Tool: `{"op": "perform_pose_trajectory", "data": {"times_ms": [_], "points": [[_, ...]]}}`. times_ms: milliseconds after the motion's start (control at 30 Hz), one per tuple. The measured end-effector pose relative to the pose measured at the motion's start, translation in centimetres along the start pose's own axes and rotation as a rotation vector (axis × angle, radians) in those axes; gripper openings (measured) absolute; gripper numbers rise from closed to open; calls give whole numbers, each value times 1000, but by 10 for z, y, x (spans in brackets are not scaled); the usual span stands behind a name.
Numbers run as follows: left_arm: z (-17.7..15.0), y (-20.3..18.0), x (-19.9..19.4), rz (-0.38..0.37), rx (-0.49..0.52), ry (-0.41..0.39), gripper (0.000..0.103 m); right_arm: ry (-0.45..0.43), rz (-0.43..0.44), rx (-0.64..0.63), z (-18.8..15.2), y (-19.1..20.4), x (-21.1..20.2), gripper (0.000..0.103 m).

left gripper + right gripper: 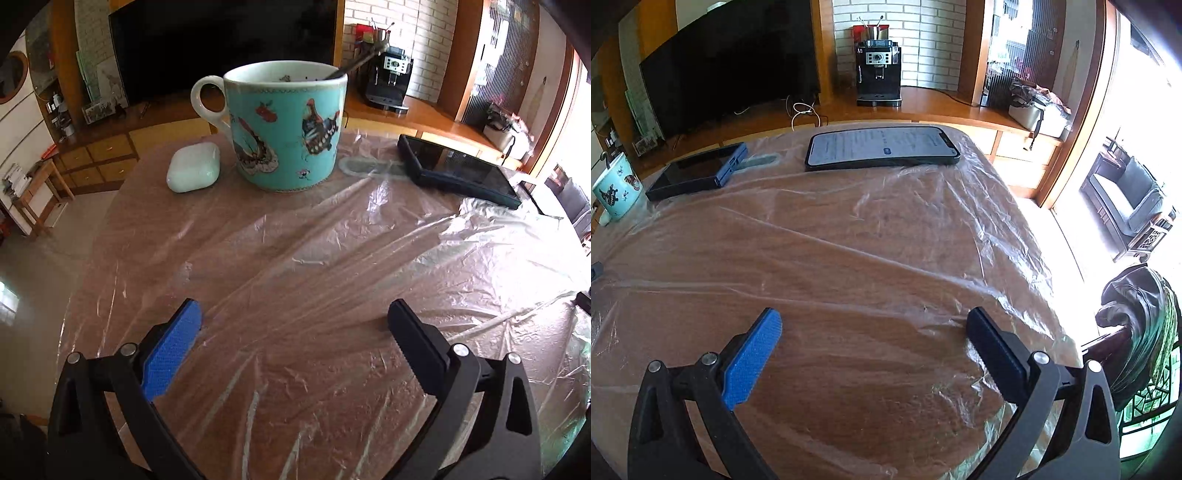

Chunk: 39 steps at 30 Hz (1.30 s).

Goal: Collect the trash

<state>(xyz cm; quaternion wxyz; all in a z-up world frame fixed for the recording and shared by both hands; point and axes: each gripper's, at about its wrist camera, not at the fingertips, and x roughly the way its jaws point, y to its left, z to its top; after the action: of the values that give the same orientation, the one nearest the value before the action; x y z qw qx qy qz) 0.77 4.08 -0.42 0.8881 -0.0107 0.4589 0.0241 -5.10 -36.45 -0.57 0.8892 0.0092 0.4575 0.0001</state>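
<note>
A wooden table [295, 266] is covered by a crinkled clear plastic sheet [923, 206]. My left gripper [295, 314] hovers open over the near part of the sheet, nothing between its blue and black fingers. My right gripper [873, 325] is open too, above the sheet [480, 251] toward the table's right side, with nothing in it. No loose scrap of trash shows in either view.
A turquoise mug [286, 125] with a spoon stands at the far side beside a pale earbud case [194, 168]. A dark device [458, 171] lies to its right, and a lit phone [882, 147] farther right. A jacket-draped chair [1137, 332] stands off the right edge.
</note>
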Motion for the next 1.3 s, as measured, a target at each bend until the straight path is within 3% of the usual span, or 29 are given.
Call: {"op": "perform_pose_trajectory", "data": {"times_ms": [1300], "points": [[1, 0, 4, 5, -16, 4, 102, 3, -18, 18, 1, 2, -4, 99]]}}
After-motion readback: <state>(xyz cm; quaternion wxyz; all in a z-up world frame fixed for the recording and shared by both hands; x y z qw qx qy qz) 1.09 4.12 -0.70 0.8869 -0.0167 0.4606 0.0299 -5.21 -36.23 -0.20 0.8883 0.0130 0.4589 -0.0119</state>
